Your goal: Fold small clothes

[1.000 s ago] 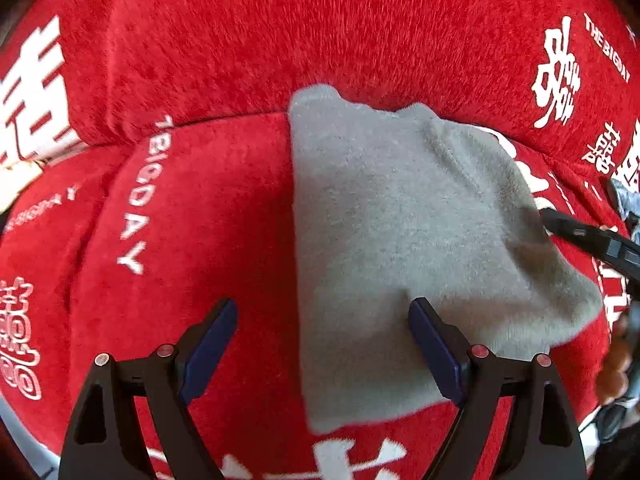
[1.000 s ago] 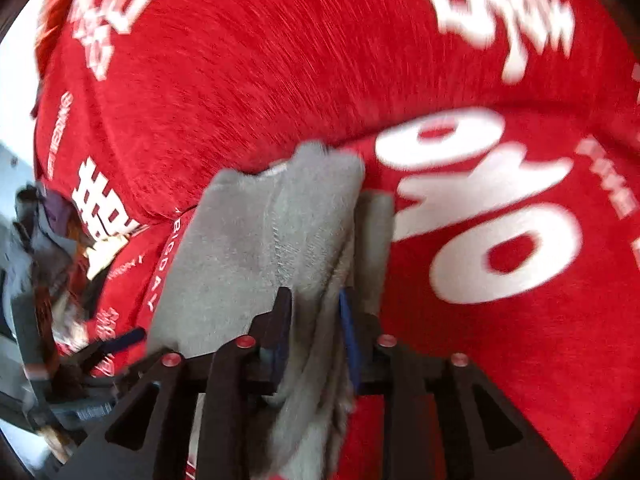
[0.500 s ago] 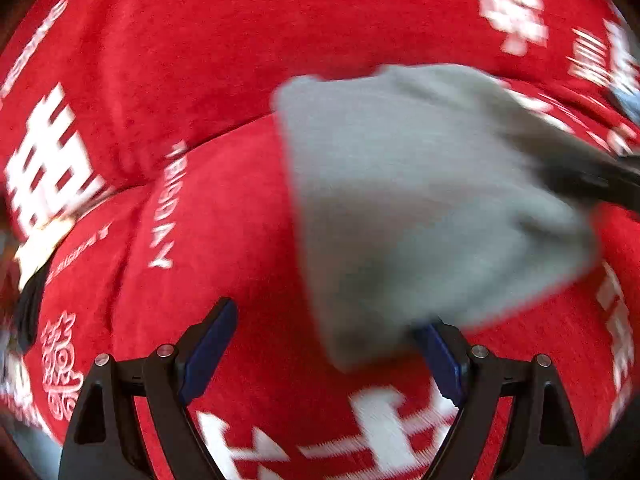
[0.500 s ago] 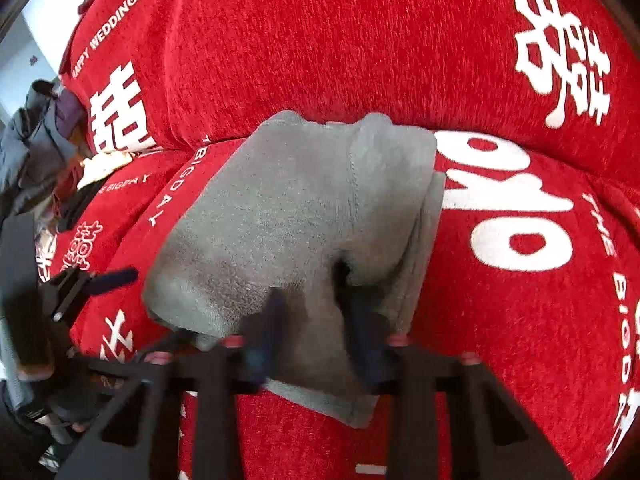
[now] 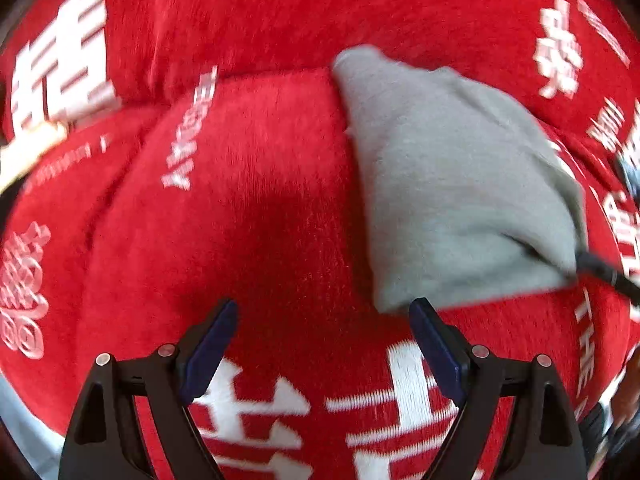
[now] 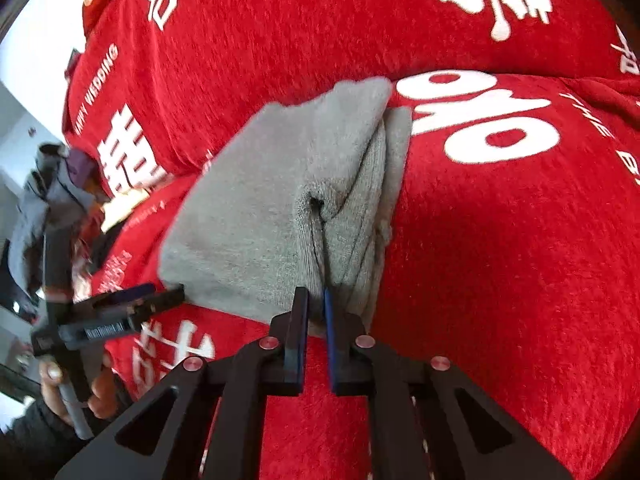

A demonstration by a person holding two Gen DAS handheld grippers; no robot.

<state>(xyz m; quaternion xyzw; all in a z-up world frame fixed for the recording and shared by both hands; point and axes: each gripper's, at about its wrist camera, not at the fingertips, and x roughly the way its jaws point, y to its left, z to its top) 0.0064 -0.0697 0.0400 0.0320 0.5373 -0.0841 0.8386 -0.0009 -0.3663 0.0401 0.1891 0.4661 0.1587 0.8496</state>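
A folded grey cloth (image 5: 452, 184) lies on the red plush sofa cover (image 5: 248, 208). My left gripper (image 5: 324, 344) hangs open just in front of the cloth's near left corner, with only red fabric between its fingers. In the right wrist view my right gripper (image 6: 316, 312) has its jaws almost together, pinching a fold at the near edge of the grey cloth (image 6: 272, 208). Its black tip (image 5: 600, 274) shows in the left wrist view at the cloth's right corner. A hand (image 6: 60, 384) holds the left gripper (image 6: 156, 298) beside the cloth's left corner.
The red cover carries white characters and lettering (image 6: 480, 132), and rises into a backrest (image 6: 320, 20) behind the cloth. A heap of grey and purple clothes (image 6: 44, 184) lies off the sofa's left end, against a pale wall.
The right jaws closed onto the cloth's fold. In the left wrist view the cloth slid right and away, so the left gripper's right finger no longer overlaps it.
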